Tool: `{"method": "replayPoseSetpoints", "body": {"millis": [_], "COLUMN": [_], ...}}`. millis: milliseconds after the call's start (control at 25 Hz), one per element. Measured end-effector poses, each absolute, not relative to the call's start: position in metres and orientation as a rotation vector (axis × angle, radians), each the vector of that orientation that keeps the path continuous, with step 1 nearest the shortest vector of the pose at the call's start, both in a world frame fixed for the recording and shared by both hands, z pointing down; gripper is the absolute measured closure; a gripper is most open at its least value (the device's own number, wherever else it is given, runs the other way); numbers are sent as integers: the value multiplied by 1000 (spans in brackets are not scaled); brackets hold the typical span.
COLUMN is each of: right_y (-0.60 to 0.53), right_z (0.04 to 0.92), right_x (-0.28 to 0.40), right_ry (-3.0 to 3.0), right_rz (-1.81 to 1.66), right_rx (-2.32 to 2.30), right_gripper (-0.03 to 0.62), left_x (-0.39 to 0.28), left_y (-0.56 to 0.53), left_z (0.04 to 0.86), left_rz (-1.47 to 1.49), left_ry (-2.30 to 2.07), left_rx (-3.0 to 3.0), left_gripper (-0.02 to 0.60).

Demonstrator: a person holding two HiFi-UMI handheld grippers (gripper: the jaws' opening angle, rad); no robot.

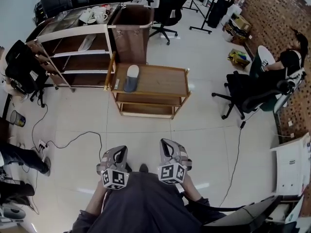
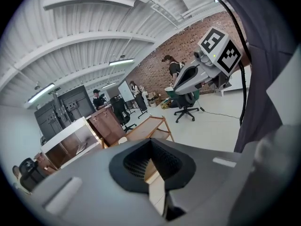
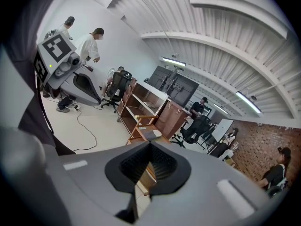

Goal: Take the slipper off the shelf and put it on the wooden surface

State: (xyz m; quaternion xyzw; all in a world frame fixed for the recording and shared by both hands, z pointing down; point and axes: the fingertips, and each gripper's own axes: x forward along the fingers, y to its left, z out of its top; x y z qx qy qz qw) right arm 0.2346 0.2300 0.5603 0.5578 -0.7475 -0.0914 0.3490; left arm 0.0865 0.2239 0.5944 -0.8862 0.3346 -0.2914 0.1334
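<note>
Far left stands a white-topped wooden shelf unit (image 1: 73, 33). Just right of it is a low wooden two-tier cart (image 1: 160, 79). The grey slipper with a pale insole (image 1: 131, 77) lies flat on the cart top, at its left end. Well nearer, close to the person's body, the left gripper (image 1: 120, 150) and right gripper (image 1: 167, 144) have their jaws closed together, holding nothing.
</note>
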Motion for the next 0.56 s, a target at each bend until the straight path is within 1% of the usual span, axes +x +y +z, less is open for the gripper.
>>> {"method": "replayPoseSetpoints", "body": {"millis": [560], "right_y": [231], "right_z": [573], "right_x": [243], "right_ry": [-1945], "right_rz": [-210], "right_rx": [1426], "right_gripper": [592], "left_x": [99], "left_y": [224], "left_z": [605], "left_rz": [-890], "left_ry": [955], "left_rx": [-2529], "left_gripper": [565]}}
